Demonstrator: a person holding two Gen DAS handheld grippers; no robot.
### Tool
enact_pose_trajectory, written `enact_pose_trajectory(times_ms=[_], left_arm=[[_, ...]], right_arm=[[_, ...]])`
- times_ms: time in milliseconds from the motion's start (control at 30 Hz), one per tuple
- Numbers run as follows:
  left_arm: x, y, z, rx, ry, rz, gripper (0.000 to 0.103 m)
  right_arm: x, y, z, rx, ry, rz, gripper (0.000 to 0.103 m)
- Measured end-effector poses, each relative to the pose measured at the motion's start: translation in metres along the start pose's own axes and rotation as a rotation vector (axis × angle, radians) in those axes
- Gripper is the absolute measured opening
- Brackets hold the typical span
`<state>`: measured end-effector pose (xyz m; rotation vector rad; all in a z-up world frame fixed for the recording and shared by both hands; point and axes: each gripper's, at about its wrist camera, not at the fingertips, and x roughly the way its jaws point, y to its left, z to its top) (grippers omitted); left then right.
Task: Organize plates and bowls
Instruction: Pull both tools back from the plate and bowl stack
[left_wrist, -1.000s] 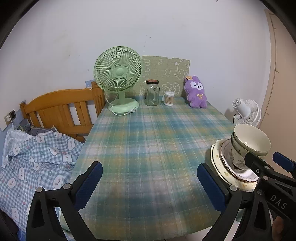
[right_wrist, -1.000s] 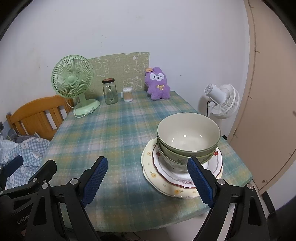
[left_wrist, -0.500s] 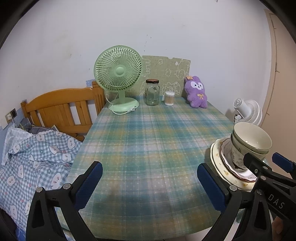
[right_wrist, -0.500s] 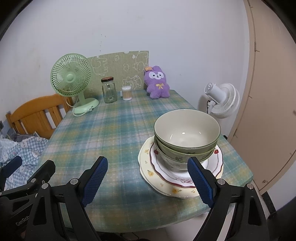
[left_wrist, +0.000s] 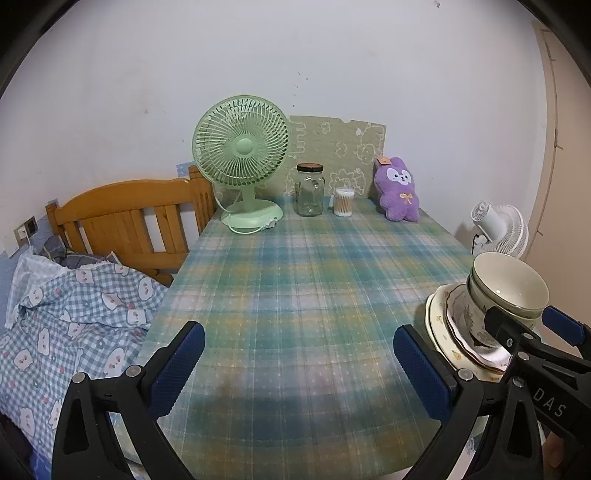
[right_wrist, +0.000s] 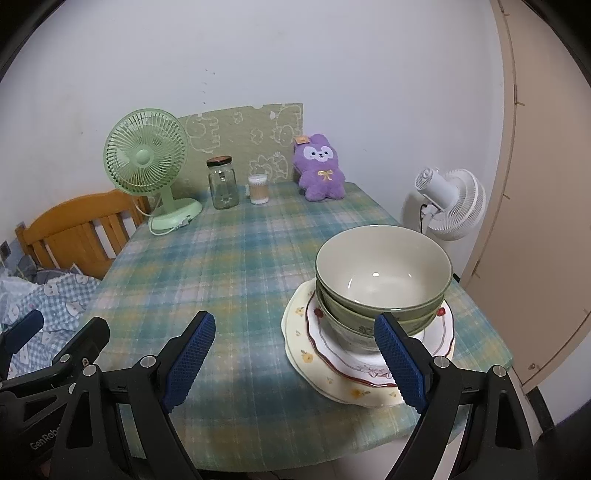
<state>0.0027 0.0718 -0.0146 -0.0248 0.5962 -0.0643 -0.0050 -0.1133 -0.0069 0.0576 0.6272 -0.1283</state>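
Observation:
A stack of green bowls (right_wrist: 382, 280) sits on a red-rimmed plate (right_wrist: 441, 334), which lies on a cream flowered plate (right_wrist: 301, 338) at the table's near right corner. The stack also shows in the left wrist view (left_wrist: 508, 286), partly hidden by the right gripper. My right gripper (right_wrist: 295, 356) is open and empty, just in front and left of the stack. My left gripper (left_wrist: 297, 363) is open and empty over the near middle of the plaid tablecloth (left_wrist: 295, 280).
At the far end stand a green desk fan (right_wrist: 147, 166), a glass jar (right_wrist: 221, 182), a cotton-swab tub (right_wrist: 258, 189) and a purple plush (right_wrist: 321, 173). A wooden bed headboard (left_wrist: 125, 218) and bedding lie left. A white fan (right_wrist: 450, 203) stands right.
Both grippers have drawn back a little toward the near table edge and risen slightly. The bowls and plates have not moved. Both stay open.

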Motion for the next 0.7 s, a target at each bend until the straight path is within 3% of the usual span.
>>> enact_pose_trajectory(times_ms=[700], left_arm=[[0.0019,0.0029,0.0073,-0.002,0.001,0.006,0.103]], right_arm=[[0.0053,0.0031,0.0097,-0.005,0.013,0.006,0.09]])
